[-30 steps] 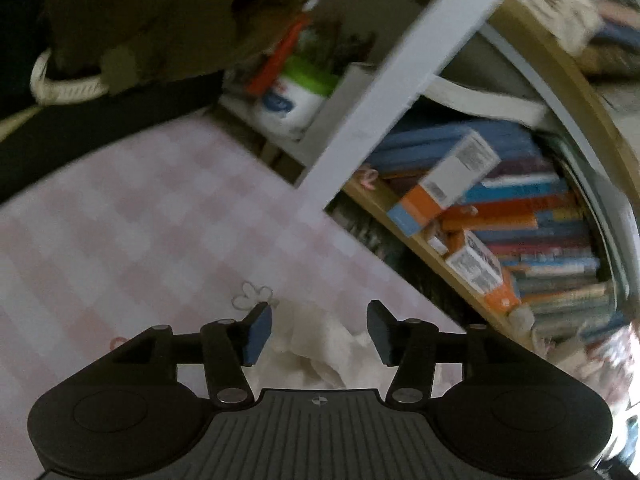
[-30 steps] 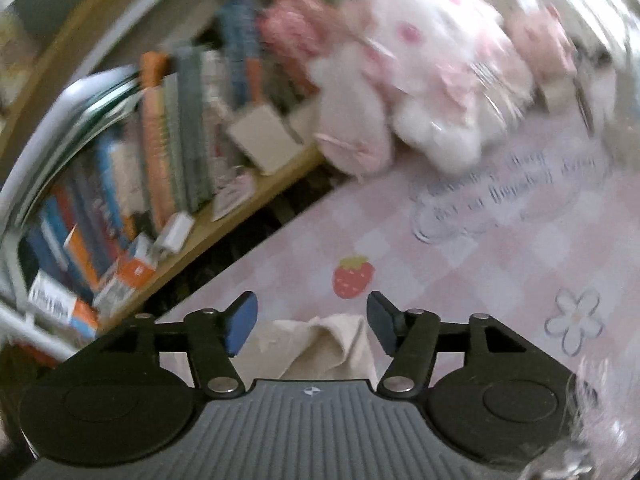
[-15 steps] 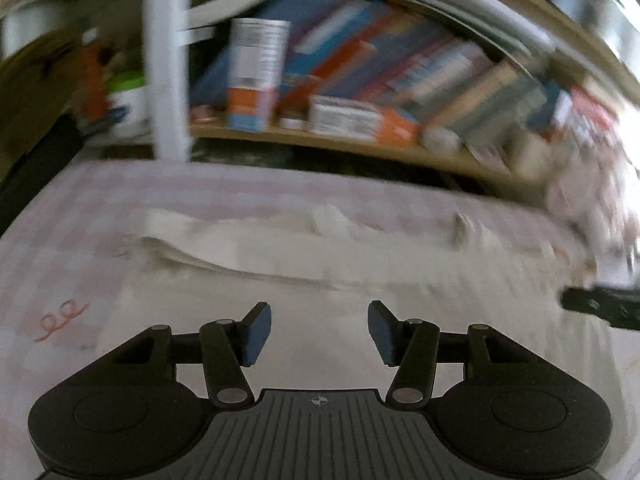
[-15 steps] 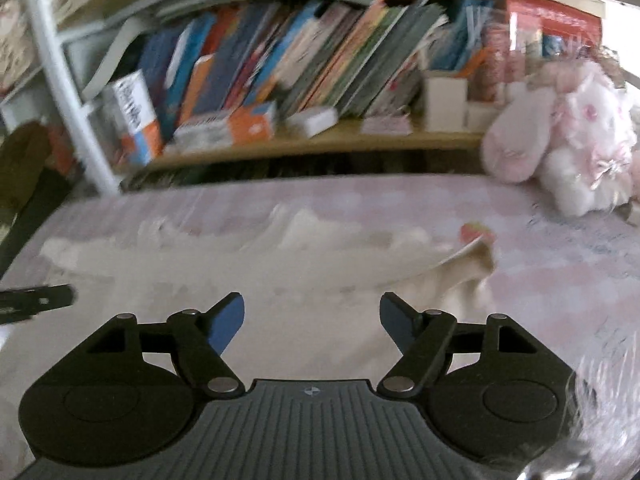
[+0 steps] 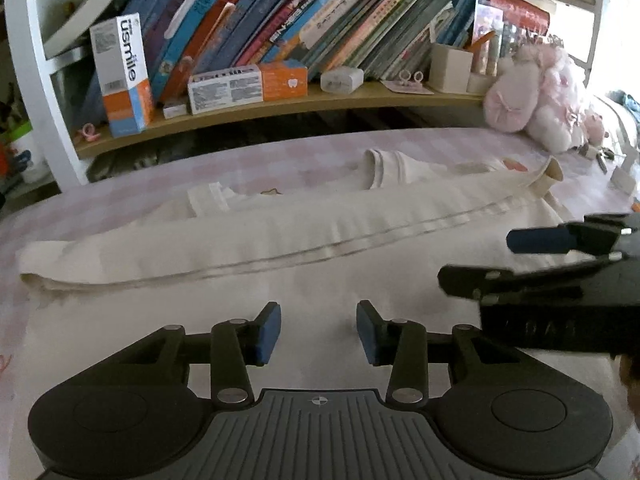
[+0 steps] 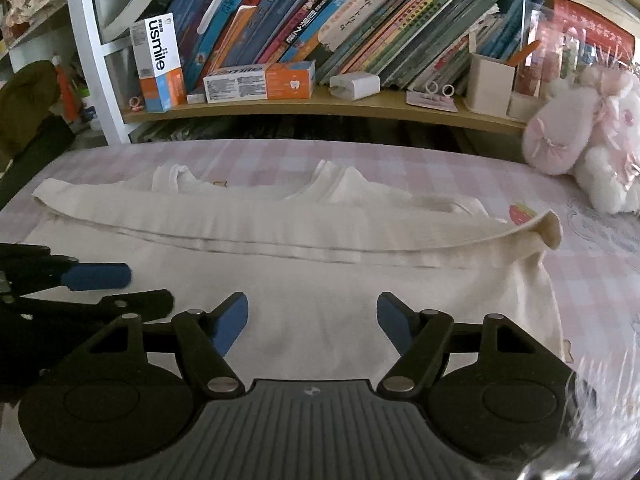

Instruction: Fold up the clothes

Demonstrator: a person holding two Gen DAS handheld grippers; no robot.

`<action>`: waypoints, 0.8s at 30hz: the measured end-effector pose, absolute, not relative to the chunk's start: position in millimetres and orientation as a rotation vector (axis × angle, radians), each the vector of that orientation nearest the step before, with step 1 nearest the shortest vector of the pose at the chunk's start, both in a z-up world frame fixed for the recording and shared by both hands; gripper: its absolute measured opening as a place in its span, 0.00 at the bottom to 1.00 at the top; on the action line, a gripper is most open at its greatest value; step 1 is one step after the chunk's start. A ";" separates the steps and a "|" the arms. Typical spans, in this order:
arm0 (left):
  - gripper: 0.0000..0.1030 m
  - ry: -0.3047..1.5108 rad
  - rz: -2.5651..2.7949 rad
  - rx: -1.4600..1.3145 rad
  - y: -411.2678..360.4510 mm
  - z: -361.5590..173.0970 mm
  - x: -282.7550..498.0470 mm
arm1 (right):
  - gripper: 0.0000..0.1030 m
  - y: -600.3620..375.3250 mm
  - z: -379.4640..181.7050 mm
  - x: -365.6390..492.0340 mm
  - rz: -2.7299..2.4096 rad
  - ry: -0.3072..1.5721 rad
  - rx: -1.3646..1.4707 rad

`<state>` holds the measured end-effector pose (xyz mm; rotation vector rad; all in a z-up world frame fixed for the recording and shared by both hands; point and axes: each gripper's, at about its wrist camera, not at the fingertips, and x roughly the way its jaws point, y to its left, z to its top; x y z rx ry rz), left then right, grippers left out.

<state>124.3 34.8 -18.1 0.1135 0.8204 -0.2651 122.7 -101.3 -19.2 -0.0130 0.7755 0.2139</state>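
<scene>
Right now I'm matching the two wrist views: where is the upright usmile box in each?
Left wrist view: usmile box stands at upper left, on the shelf's left end.
Right wrist view: usmile box stands upper left, nearer centre.
Shared landmark: the pink plush toy at far right, behind the cream garment.

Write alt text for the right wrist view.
A cream garment, partly folded, lies across a pink checked bedsheet; the right gripper hovers over it, jaws closing on nothing. The left gripper enters at left, and a bookshelf and pink plush toy sit behind.
</scene>
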 end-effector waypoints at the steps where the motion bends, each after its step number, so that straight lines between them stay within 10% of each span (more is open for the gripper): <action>1: 0.37 0.826 -0.263 0.113 35.3 -19.5 127.1 | 0.68 -100.3 -21.9 124.5 0.215 0.785 -0.018; 24: 0.36 0.604 -0.002 -0.211 116.2 43.9 249.3 | 0.81 -92.2 -30.8 123.5 0.322 0.819 -0.137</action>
